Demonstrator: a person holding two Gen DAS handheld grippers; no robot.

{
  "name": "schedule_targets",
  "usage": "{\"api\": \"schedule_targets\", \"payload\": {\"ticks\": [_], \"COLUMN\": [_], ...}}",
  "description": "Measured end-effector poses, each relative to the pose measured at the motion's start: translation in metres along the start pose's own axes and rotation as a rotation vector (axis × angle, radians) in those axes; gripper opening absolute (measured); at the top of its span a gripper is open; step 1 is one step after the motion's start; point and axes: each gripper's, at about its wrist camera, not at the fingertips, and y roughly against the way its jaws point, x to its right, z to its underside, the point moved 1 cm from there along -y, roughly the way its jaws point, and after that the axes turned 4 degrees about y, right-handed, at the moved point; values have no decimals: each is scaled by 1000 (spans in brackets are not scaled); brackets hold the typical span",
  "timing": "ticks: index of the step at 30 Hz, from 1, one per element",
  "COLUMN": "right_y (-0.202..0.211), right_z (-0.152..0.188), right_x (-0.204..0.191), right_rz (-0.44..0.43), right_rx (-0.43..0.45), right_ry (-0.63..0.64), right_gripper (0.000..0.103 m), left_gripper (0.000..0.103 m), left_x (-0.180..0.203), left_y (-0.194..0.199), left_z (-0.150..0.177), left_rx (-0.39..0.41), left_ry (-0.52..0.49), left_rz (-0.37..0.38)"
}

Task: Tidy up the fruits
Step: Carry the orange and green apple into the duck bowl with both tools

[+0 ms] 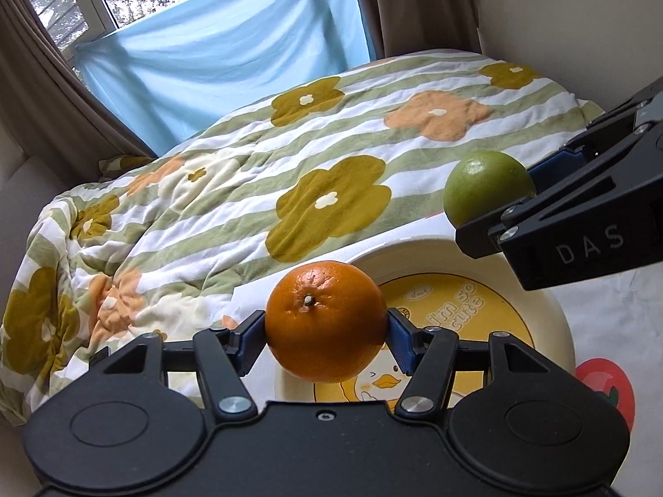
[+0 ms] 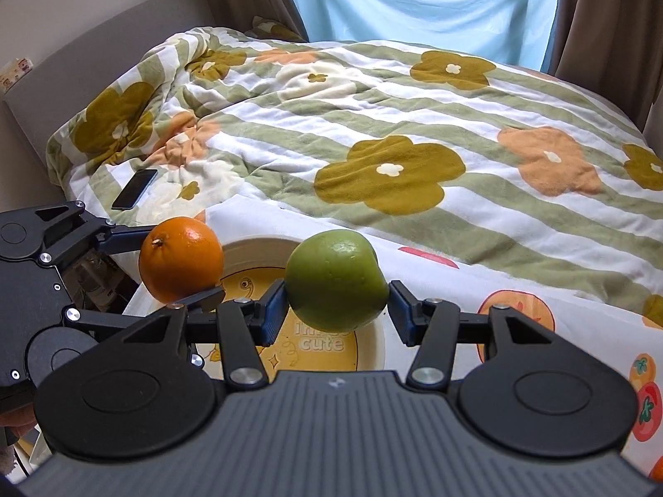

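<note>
My left gripper (image 1: 327,333) is shut on an orange (image 1: 325,319), its blue pads pressing both sides, stem end facing the camera. The fruit hangs above the near rim of a cream plate (image 1: 551,323) with a yellow duck print. At the right of the left wrist view, my right gripper (image 1: 497,203) holds a green fruit (image 1: 485,190) over the plate's far side. In the right wrist view the right gripper (image 2: 336,310) is shut on that green fruit (image 2: 335,279) above the plate (image 2: 257,248), and the left gripper (image 2: 182,265) carries the orange (image 2: 180,259) at the left.
The plate rests on a white cloth with persimmon prints (image 2: 518,310) laid on a bed. A rumpled striped flower quilt (image 2: 373,132) covers the bed behind it. A dark phone (image 2: 134,188) lies on the quilt at the left. Blue sheet and brown curtains hang beyond.
</note>
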Motion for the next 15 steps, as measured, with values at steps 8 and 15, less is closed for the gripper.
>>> {"api": "schedule_targets", "payload": {"ticks": [8, 15], "right_y": [-24, -24], "right_z": [3, 4], "right_x": [8, 5], "right_rz": [23, 18], "right_rx": [-34, -38], "right_ry": [-53, -51], "right_gripper": [67, 67], "left_gripper": [65, 78], "left_x": [14, 17], "left_y": [-36, -35], "left_z": [6, 8], "left_rx": [-21, -11], "left_ry": [-75, -110], "left_rz": [39, 39]}}
